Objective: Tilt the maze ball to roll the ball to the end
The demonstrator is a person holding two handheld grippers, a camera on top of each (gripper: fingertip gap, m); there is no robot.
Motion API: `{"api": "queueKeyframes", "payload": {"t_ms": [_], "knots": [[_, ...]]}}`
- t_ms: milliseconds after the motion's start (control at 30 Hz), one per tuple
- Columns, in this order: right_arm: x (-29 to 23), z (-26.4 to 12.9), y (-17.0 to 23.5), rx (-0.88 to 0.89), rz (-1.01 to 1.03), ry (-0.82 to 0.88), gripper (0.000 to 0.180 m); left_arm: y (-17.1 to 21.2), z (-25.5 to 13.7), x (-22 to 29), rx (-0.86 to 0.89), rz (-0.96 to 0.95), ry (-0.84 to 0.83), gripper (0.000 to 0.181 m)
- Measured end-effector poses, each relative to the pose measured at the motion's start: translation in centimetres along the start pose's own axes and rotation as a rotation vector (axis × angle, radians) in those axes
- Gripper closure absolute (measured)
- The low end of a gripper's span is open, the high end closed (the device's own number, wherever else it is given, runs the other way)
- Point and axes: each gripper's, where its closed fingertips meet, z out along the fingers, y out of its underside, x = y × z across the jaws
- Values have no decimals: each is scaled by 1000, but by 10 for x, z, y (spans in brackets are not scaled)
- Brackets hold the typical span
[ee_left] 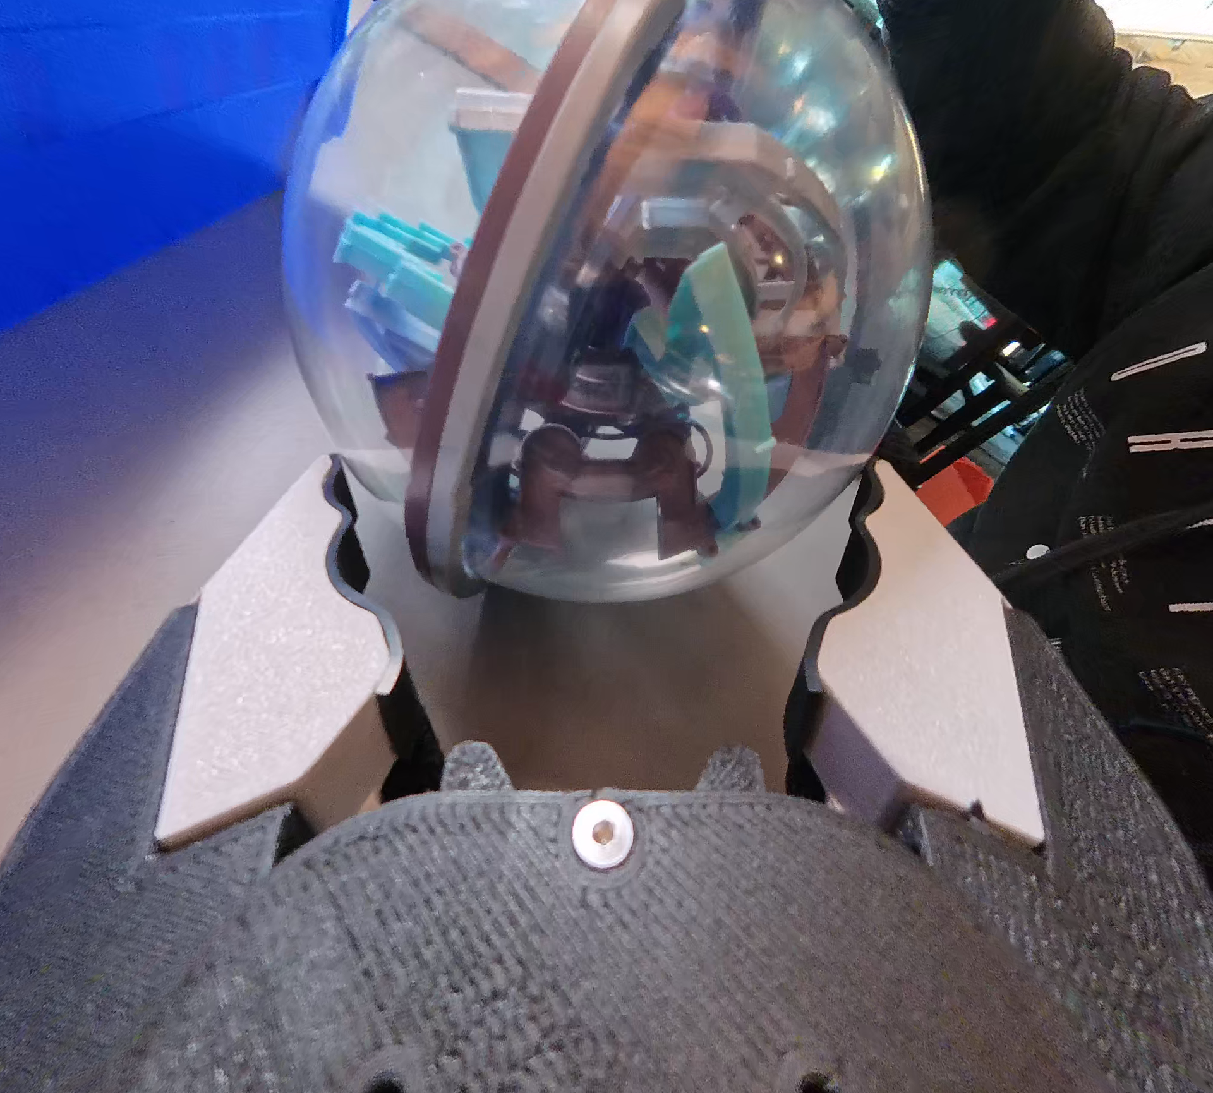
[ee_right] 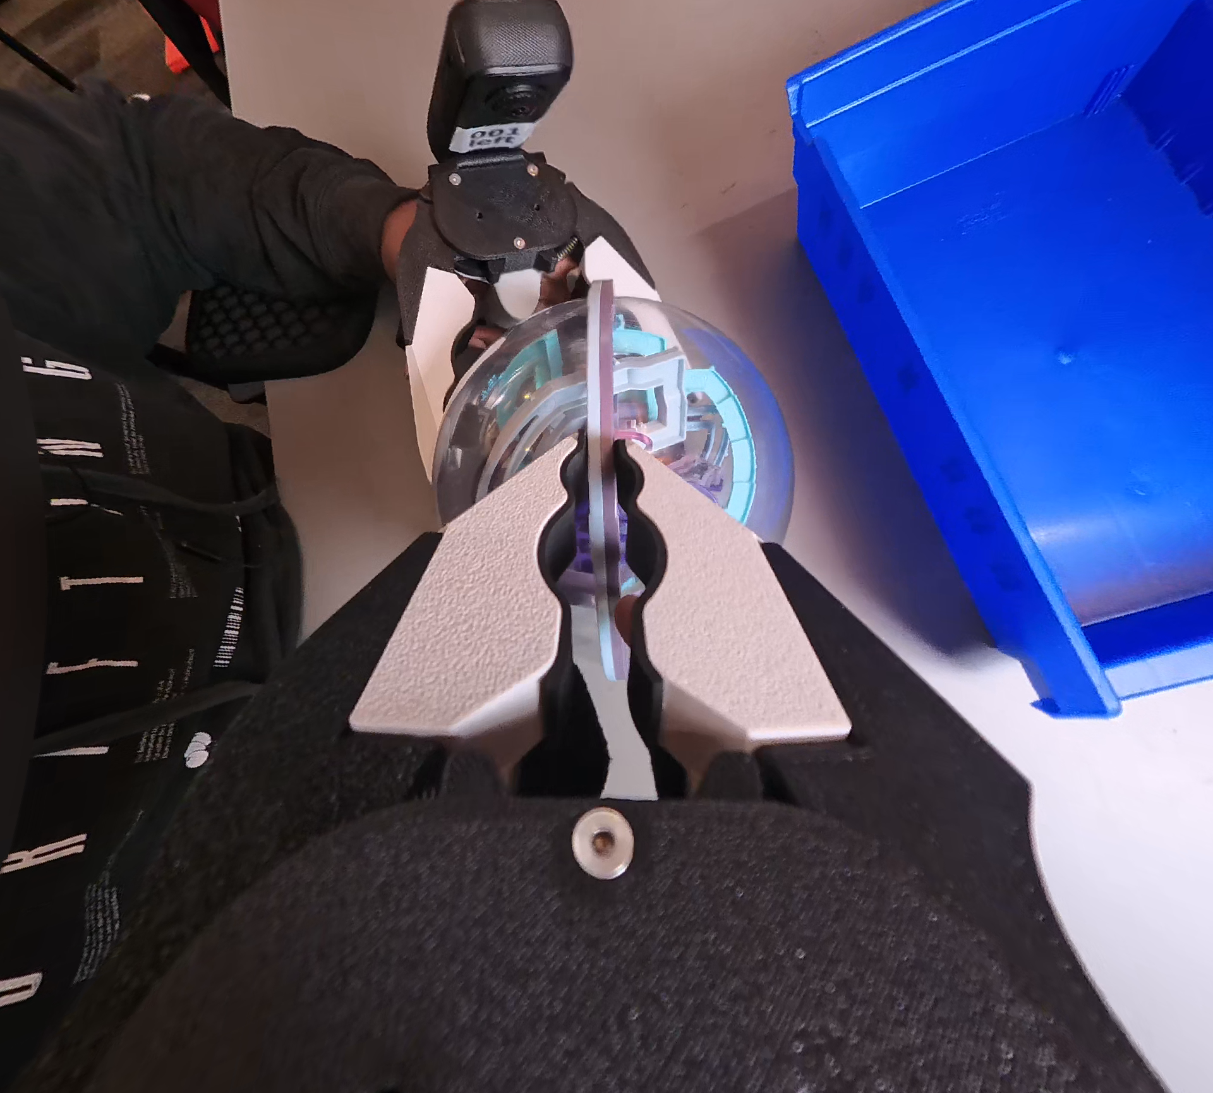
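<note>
Right hand-held gripper (ee_right: 600, 457) pinches maze ball (ee_right: 696, 405) over white table (ee_right: 656, 11) beside blue bin (ee_right: 1017, 274).

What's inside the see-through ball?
Inside the maze ball you can see teal, brown and grey tracks. The ring around the middle covers some of them. I cannot spot the little rolling ball.
</note>
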Motion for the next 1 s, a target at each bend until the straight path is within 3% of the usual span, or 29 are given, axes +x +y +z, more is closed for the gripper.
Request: {"api": "queueKeyframes", "payload": {"t_ms": [433,767,1000], "knots": [[1,9,-9,-4,-48,-2,174,-44,-29,5,81,387,-85,22],[-4,26,-24,-57,-107,-14,174,-53,-27,-1,13,512,-78,23],[-3,37,-33,-68,-159,3,174,-32,-21,-5,-63,520,-64,27]]}}
